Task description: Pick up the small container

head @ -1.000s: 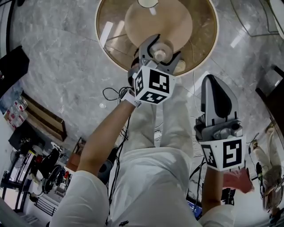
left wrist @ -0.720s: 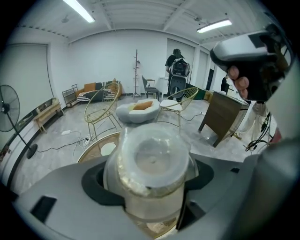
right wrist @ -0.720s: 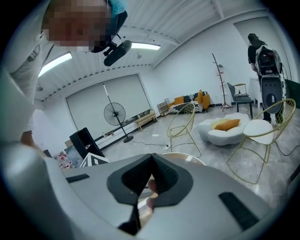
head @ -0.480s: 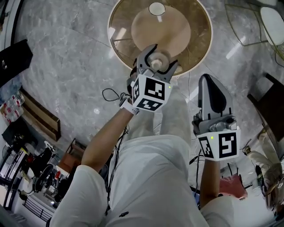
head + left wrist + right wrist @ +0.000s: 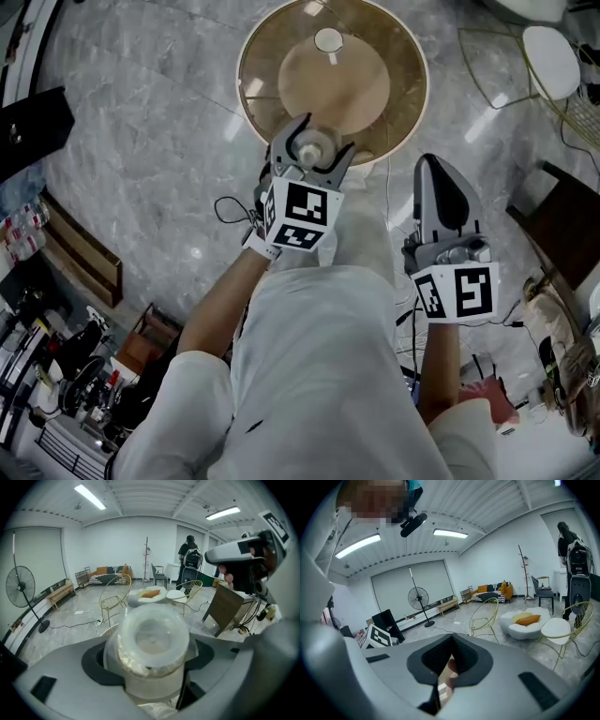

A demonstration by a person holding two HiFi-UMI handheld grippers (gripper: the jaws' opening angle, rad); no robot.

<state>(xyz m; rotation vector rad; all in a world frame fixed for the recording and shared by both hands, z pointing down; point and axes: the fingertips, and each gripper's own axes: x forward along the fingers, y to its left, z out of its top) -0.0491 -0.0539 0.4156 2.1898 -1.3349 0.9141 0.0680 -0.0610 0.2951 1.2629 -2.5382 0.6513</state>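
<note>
The small container [image 5: 314, 145] is a translucent white tub with a round lid. My left gripper [image 5: 314, 139] is shut on it and holds it up over the near rim of the round wooden table [image 5: 267, 66]. In the left gripper view the small container [image 5: 152, 644] fills the gap between both jaws, lid facing the camera. My right gripper [image 5: 434, 167] hangs to the right of the table, off its edge, shut with nothing in it. The right gripper [image 5: 449, 641] shows its dark pads pressed together in its own view.
A small white disc [image 5: 328, 39] lies near the table's far side. A white round seat [image 5: 551, 56] and a dark wooden piece [image 5: 562, 202] are at the right. A black box [image 5: 33, 127] and loose cables [image 5: 230, 202] lie on the marble floor at the left.
The left gripper, still holding the container, has come back from over the table's middle to its near rim. The table looks smaller and farther. The right gripper stays shut.
</note>
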